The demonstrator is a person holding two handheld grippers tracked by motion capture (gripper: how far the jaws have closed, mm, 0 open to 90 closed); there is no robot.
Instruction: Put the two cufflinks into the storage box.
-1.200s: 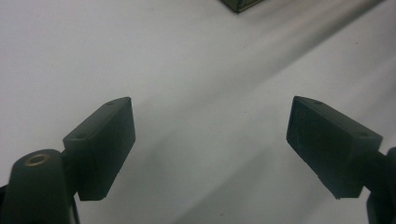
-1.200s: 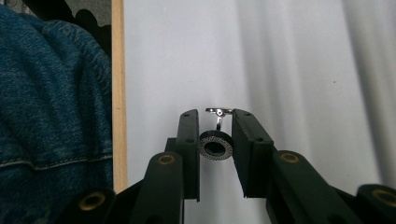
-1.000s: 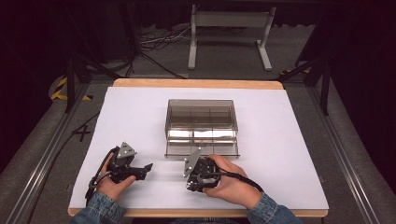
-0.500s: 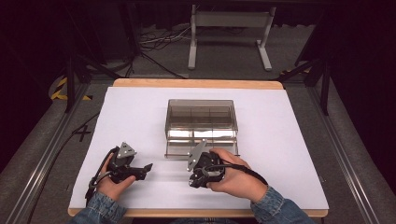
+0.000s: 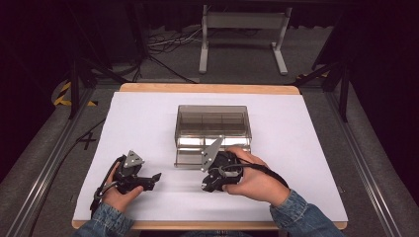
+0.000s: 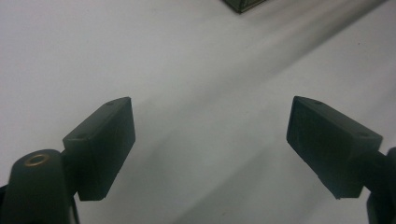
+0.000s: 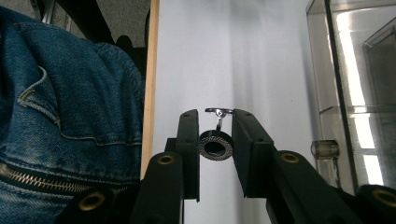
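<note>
The small ring point(image 7: 215, 145), dark with a finely textured sparkling band and a thin metal stalk ending in a flat silvery cap, sits clamped between the jaws of the right gripper point(image 7: 215, 135), held off the table. Judging by its look it is light, rigid and smooth-edged, so it could twist or slip out if the squeeze eases. The pads bear on the band's two outer flanks, which seems the soundest hold; the stalk and cap look too thin and delicate to pinch.

In the high view the right gripper point(image 5: 210, 183) is tipped over on its side in the person's hand just in front of the clear acrylic drawer box point(image 5: 213, 129), whose lower drawer point(image 5: 212, 153) stands pulled out toward the person. A small clear knob point(image 7: 325, 149) on the box's front shows close beside the right jaw.

The left gripper point(image 5: 154, 178) rests on the white table point(image 5: 138, 118) well to the left, its jaws spread wide with nothing between them.
</note>
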